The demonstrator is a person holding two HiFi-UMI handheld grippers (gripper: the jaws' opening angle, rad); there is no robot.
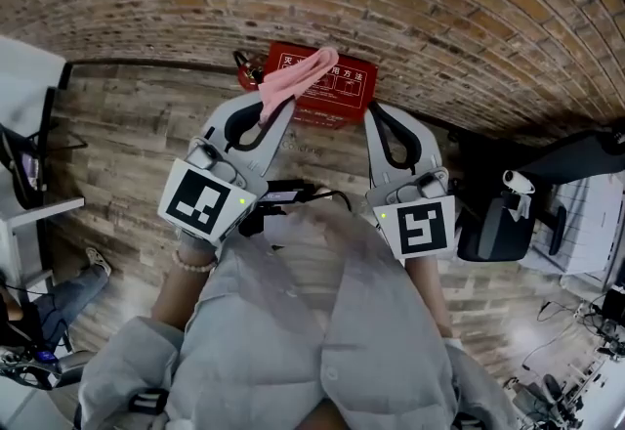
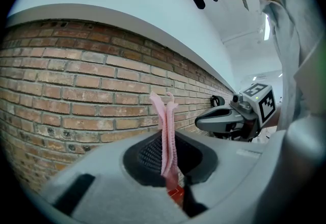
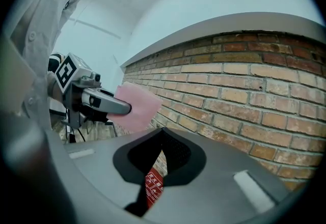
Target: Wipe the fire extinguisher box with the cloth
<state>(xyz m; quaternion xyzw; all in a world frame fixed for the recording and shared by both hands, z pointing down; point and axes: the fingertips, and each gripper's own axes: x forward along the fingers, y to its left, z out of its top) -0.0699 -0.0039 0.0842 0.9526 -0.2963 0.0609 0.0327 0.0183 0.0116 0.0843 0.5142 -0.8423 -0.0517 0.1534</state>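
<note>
The red fire extinguisher box (image 1: 337,91) stands on the wooden floor against the brick wall. A pink cloth (image 1: 296,79) hangs in front of its upper left part, pinched in my left gripper (image 1: 275,107), which is shut on it. In the left gripper view the cloth (image 2: 167,131) stands up folded between the jaws, with a sliver of the box (image 2: 176,195) below. My right gripper (image 1: 375,111) hovers just right of the box with its jaws together and nothing held. In the right gripper view, the box (image 3: 153,188) shows beneath my right gripper (image 3: 162,135), and the cloth (image 3: 135,106) is at left.
A brick wall (image 1: 410,8) runs behind the box. A black extinguisher handle (image 1: 248,67) sits at the box's left. A black office chair (image 1: 513,213) stands at the right, and a white desk edge (image 1: 29,213) and a person's shoe (image 1: 96,262) at the left.
</note>
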